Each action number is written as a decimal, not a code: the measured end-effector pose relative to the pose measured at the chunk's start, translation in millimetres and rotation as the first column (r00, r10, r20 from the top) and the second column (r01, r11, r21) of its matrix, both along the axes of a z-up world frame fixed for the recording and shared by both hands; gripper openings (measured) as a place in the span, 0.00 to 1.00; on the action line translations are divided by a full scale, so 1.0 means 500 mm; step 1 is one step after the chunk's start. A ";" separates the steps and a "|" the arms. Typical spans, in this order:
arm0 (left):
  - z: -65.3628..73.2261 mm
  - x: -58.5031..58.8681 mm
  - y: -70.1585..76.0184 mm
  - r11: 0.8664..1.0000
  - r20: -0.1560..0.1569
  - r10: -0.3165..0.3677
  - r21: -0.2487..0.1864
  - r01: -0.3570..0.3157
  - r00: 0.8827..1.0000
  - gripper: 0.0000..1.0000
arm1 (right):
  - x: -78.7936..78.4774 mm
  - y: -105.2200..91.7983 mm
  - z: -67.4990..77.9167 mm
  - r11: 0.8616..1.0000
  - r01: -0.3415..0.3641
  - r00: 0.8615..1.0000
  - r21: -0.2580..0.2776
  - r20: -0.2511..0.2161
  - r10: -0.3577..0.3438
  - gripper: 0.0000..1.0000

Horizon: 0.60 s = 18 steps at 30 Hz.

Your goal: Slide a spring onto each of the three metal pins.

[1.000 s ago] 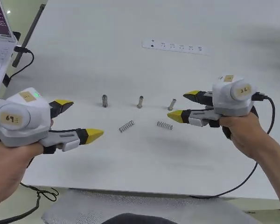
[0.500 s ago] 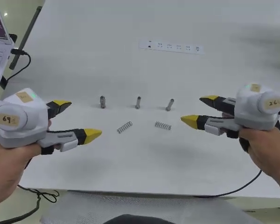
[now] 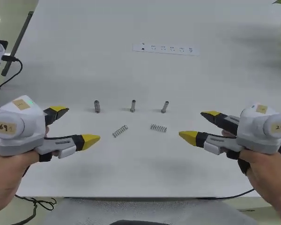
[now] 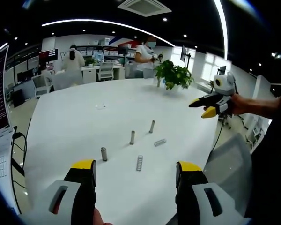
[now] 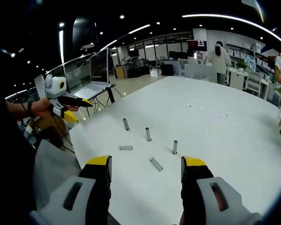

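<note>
Our right gripper [image 3: 197,125] has drawn back from the right pin [image 3: 165,107] and now hangs well apart from it, jaws wide and empty. Our left gripper [image 3: 75,124] hovers wide open too, holding nothing. On the white table [image 3: 140,164] we see the left spring [image 3: 120,131] and the right spring [image 3: 158,127] lying loose, just in front of the middle pin [image 3: 133,105]. The left pin [image 3: 97,106] looks ribbed, seemingly sleeved.
</note>
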<state>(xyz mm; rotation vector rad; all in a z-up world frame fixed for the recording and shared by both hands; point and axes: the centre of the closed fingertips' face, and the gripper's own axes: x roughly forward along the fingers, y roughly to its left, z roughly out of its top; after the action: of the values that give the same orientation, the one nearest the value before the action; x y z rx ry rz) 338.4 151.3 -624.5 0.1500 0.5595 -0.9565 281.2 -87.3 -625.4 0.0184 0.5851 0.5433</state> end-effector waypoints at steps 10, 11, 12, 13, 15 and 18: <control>-0.002 -0.004 0.000 1.000 -0.005 -0.002 0.003 0.002 1.000 0.66 | -0.018 -0.003 -0.017 1.000 -0.003 1.000 -0.013 -0.023 0.003 0.63; -0.002 -0.003 0.001 1.000 -0.005 -0.001 0.003 0.001 1.000 0.66 | -0.019 -0.003 -0.016 1.000 -0.002 1.000 -0.010 -0.024 0.002 0.63; -0.002 -0.002 0.002 1.000 -0.005 0.000 0.004 0.000 1.000 0.66 | -0.019 -0.003 -0.016 1.000 0.000 1.000 -0.008 -0.024 0.000 0.64; -0.002 -0.002 0.002 1.000 -0.005 0.000 0.005 0.000 1.000 0.66 | -0.020 -0.003 -0.018 1.000 0.001 1.000 -0.006 -0.025 -0.002 0.64; -0.002 -0.001 0.003 1.000 -0.004 0.001 0.006 -0.001 1.000 0.65 | -0.021 -0.002 -0.019 1.000 0.001 1.000 -0.005 -0.028 -0.001 0.65; -0.002 0.000 0.002 1.000 -0.005 0.002 0.007 -0.002 1.000 0.66 | -0.021 0.000 -0.017 1.000 0.004 1.000 0.000 -0.025 -0.003 0.65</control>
<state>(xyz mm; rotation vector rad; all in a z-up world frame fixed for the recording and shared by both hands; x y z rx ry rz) 338.4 152.2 -625.7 0.1536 0.5678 -0.9532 270.6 -87.6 -633.8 0.0265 0.6093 0.5404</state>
